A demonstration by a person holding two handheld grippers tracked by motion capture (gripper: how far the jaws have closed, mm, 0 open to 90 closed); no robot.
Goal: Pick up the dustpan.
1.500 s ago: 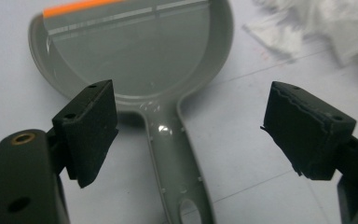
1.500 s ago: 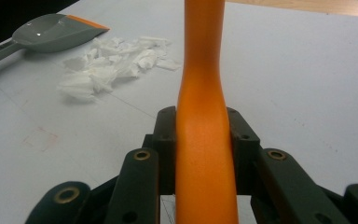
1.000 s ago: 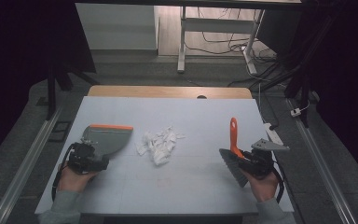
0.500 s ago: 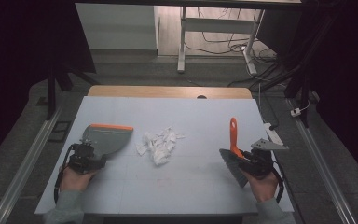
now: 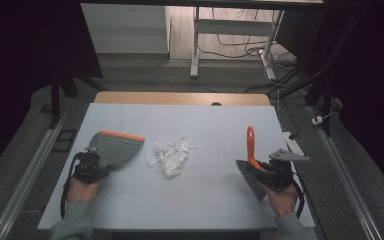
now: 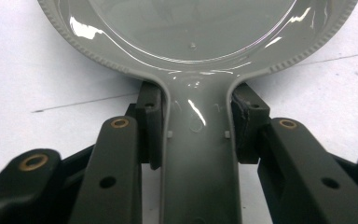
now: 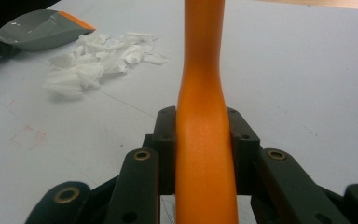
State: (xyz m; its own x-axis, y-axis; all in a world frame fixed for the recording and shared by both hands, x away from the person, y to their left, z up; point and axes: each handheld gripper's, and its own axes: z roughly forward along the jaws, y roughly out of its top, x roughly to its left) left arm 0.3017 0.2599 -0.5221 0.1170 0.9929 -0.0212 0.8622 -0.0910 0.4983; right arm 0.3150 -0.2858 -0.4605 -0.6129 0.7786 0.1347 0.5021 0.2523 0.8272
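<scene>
Glossy grey dustpan, orange lip

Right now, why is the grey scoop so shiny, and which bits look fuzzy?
In the left gripper view, lamp glare makes bright white streaks on the glossy grey dustpan, and the near jaw arms are soft. In the right gripper view, the orange brush handle close to the lens is blurred, while the torn paper scraps are sharper. In the high view, the table is evenly lit and the surroundings are dark.

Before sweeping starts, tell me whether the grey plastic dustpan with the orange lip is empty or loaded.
Empty. The grey plastic dustpan with the orange lip shows a bare, glossy pan in the left gripper view, and the torn white paper scraps lie on the table beside it.
</scene>
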